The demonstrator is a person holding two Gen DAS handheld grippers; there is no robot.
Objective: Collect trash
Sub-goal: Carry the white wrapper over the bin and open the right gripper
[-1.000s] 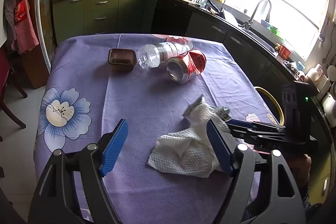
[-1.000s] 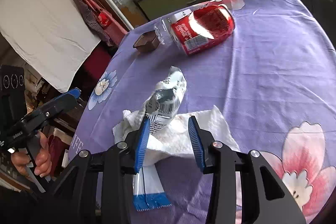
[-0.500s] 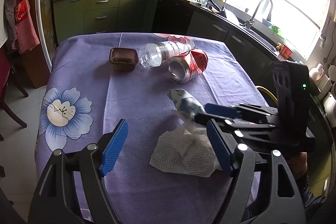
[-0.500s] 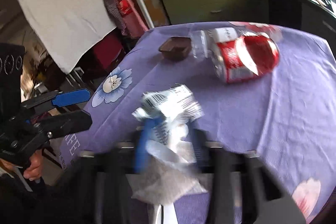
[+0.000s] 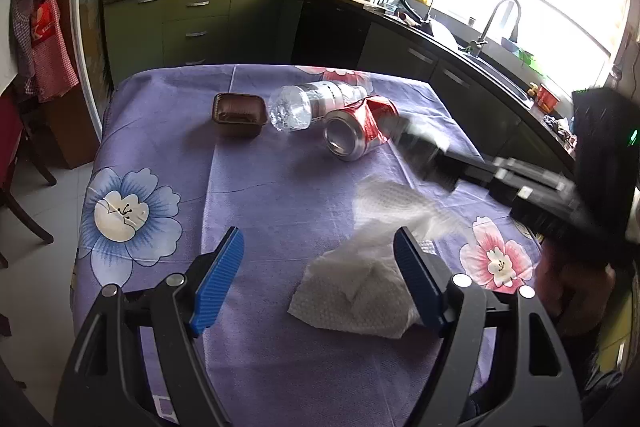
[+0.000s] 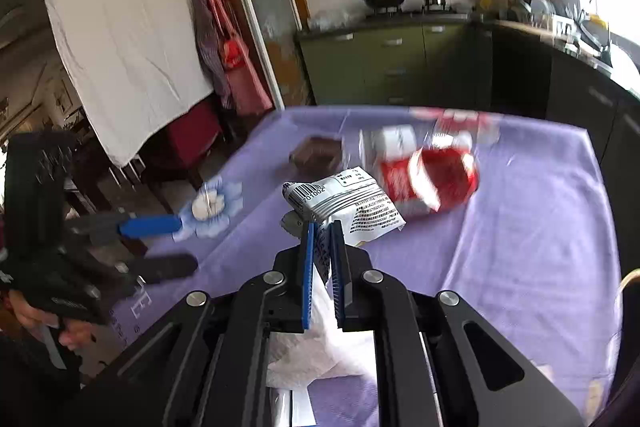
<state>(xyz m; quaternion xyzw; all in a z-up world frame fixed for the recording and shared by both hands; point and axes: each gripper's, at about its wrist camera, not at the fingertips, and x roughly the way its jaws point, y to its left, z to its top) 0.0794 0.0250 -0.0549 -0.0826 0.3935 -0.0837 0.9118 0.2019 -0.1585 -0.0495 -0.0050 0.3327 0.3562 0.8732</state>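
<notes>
My right gripper (image 6: pixel 321 231) is shut on a crumpled silver-and-white snack wrapper (image 6: pixel 344 203) and holds it raised above the purple tablecloth (image 5: pixel 280 195), with a white paper towel (image 6: pixel 320 351) hanging under it. In the left wrist view the right gripper (image 5: pixel 424 163) is blurred at the right with the wrapper (image 5: pixel 412 139). My left gripper (image 5: pixel 318 275) is open and empty, low over the near table, with a white paper towel (image 5: pixel 356 295) by its right finger. A crushed red can (image 5: pixel 360 133), a clear plastic bottle (image 5: pixel 312 103) and a brown tray (image 5: pixel 239 114) lie farther back.
Kitchen counters and a sink (image 5: pixel 488 63) run along the back and right. A dark chair (image 5: pixel 16 163) stands at the left of the table. A yellow-rimmed bin (image 6: pixel 630 281) shows beyond the table's right edge.
My right gripper closed on the wrapper and lifted it off the paper towel, up and to the right. One paper towel was dragged up with it. My left gripper stayed put.
</notes>
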